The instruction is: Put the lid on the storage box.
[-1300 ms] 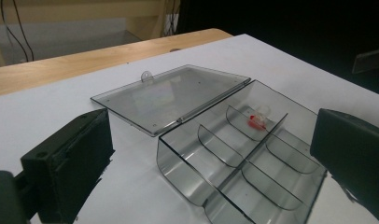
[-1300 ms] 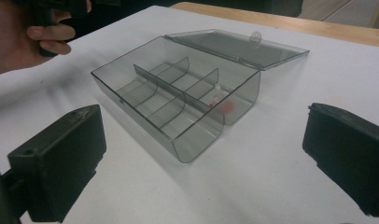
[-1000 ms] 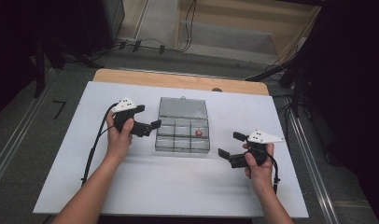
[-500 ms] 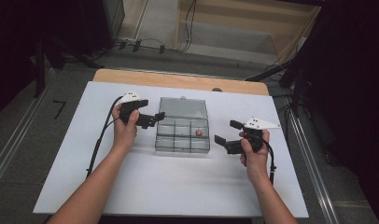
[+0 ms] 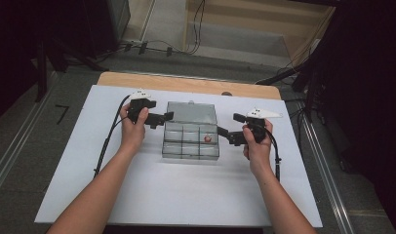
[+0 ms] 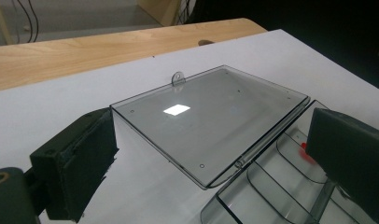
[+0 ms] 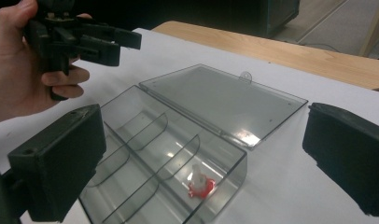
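The clear compartment box sits mid-table, its lid already laid flat open behind it. A small red-and-white piece lies in one compartment. The left gripper and right gripper flank the box, jaws spread and empty; closing seems left.

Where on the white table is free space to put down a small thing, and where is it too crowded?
The white table is bare in front, between the clear box and the near edge, around the forearms. The far-left corner is also free. It is crowded in the middle: the left gripper and right gripper flank the box and its flat-open lid.
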`<state>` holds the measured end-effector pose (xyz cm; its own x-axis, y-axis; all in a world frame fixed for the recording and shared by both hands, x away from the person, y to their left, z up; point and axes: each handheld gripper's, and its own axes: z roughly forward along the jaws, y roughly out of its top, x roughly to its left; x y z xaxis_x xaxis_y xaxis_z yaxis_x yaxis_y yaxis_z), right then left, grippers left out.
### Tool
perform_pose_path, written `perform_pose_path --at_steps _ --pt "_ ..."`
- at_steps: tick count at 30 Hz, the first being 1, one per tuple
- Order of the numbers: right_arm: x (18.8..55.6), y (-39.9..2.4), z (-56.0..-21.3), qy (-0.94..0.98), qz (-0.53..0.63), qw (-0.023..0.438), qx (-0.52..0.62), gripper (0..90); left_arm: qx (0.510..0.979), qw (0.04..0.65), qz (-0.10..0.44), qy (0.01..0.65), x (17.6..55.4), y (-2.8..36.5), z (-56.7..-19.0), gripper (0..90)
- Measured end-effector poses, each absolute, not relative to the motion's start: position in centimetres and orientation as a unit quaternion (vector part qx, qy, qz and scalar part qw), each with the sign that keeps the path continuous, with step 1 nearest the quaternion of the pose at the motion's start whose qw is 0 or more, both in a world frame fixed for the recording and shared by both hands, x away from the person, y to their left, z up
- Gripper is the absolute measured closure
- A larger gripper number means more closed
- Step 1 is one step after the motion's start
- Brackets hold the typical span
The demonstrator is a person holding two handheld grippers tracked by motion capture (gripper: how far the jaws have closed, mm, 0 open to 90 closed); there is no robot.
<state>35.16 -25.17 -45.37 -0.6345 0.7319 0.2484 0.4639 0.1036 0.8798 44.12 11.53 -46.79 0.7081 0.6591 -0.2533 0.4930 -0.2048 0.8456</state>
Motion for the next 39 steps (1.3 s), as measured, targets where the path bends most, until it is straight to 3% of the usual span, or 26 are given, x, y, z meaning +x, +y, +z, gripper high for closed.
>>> perform_pose_path --at_steps 8,21,22,36,39 --pt "37.5 -24.6 -45.4 0.723 0.533 0.115 0.424 0.0 0.769 0.496 0.071 0.397 44.9 11.4 -46.9 1.9" --pt "40.5 -23.8 -46.3 0.721 0.515 0.085 0.456 0.0 0.764 0.479 0.042 0.43 46.0 10.9 -47.8 15.4" --pt "40.7 -23.8 -46.4 0.72 0.513 0.084 0.459 3.5 0.764 0.478 0.041 0.432 46.1 10.8 -47.9 15.5" --pt "42.6 -23.8 -48.5 0.713 0.483 0.056 0.506 7.7 0.765 0.461 0.014 0.449 46.4 10.2 -49.2 20.1" --pt "42.8 -23.8 -49.0 0.707 0.476 0.051 0.521 13.9 0.764 0.455 0.011 0.458 46.4 10.1 -49.5 22.2"
